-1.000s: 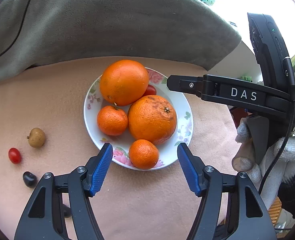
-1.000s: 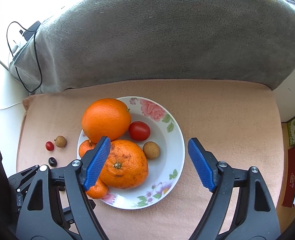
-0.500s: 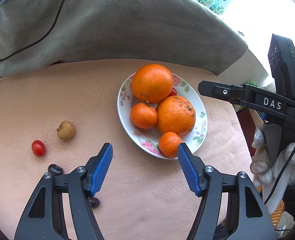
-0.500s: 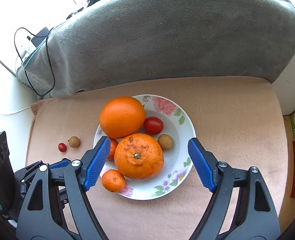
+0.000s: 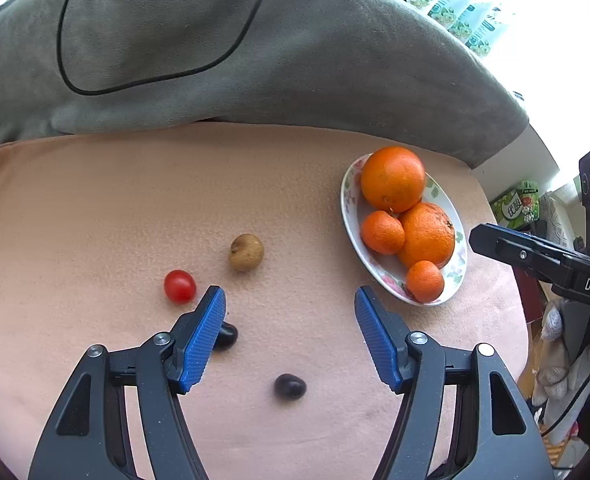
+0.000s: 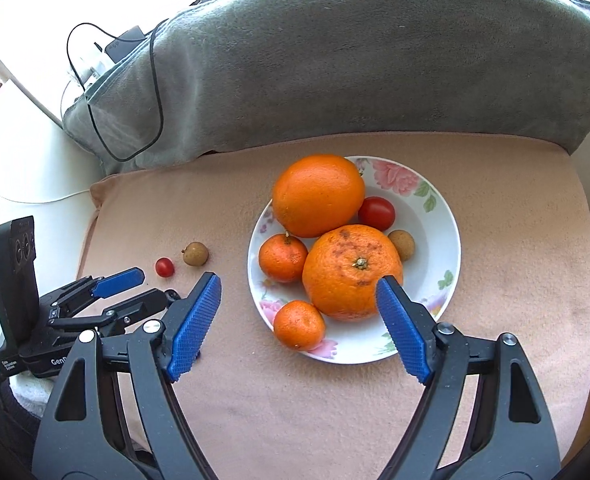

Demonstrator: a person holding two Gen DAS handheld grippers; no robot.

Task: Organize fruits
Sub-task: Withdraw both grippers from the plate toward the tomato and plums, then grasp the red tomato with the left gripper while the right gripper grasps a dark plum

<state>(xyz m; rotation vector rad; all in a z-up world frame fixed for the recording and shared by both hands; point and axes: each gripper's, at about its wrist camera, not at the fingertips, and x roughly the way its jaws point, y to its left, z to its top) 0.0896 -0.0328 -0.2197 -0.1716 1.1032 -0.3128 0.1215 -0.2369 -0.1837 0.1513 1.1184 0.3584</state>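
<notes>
1. left gripper (image 5: 290,300), lower centre of its view, jaws wide and empty above the peach cloth (image 5: 95,208).
2. right gripper (image 6: 299,288), jaws wide, empty.
3. oranges sit in the floral plate (image 6: 435,240), centre-right; a cherry tomato (image 5: 179,286) and longan (image 5: 246,252) lie loose, centre-left.

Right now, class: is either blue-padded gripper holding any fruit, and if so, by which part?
Nothing is held. The left gripper and the right gripper both stand open with empty jaws; the fruits lie on the flowered white plate and the peach-coloured cloth.
</notes>
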